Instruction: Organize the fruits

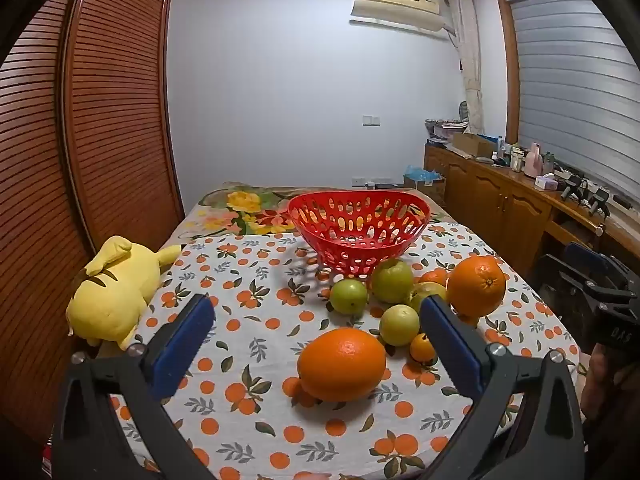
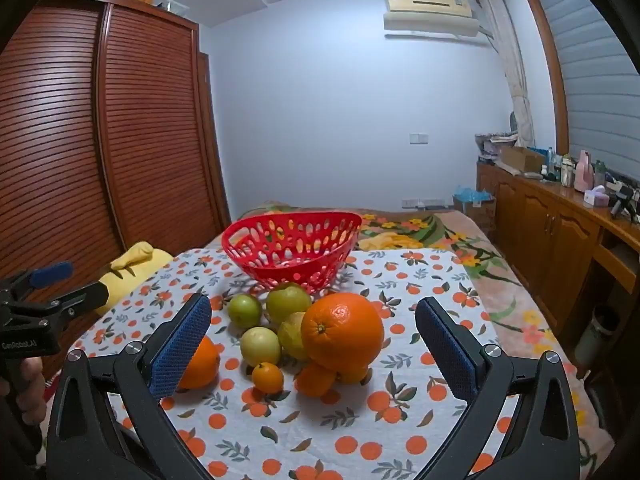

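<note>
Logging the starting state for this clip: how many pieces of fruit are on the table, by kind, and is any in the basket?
Large oranges: 2
Green round fruits: 4
Small orange citrus: 3, two of them partly hidden beside a large orange
In the red basket: 0
Total: 9 fruits, all on the tablecloth

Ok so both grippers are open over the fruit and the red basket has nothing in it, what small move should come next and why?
Probably ease the left gripper forward and down around the near orange. It lies alone on the tablecloth, closest to that gripper, roughly between its open fingers, while the other large orange rests against the green fruits. The red basket stands empty behind them.
</note>
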The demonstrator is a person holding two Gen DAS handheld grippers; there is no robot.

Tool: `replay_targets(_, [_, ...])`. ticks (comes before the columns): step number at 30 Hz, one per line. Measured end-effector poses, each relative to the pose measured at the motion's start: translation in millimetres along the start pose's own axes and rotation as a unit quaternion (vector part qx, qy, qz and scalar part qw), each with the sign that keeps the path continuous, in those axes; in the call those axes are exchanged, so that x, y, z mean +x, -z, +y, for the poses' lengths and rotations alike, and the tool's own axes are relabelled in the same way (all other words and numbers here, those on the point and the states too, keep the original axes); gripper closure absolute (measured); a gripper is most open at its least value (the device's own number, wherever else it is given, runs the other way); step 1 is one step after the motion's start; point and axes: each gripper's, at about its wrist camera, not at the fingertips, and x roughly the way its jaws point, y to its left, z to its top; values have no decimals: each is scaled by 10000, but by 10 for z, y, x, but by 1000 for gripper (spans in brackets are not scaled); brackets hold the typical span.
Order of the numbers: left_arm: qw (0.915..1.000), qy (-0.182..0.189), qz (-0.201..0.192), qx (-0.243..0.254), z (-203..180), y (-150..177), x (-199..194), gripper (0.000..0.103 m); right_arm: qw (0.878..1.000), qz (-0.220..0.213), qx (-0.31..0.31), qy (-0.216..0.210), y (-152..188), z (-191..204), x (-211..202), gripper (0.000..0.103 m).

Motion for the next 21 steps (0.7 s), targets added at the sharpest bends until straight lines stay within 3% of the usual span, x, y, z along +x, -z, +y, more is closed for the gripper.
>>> replay_targets(21, [10000, 22, -61, 15, -53, -75, -120, 0, 10000, 2, -41, -8, -8, 19, -28, 0])
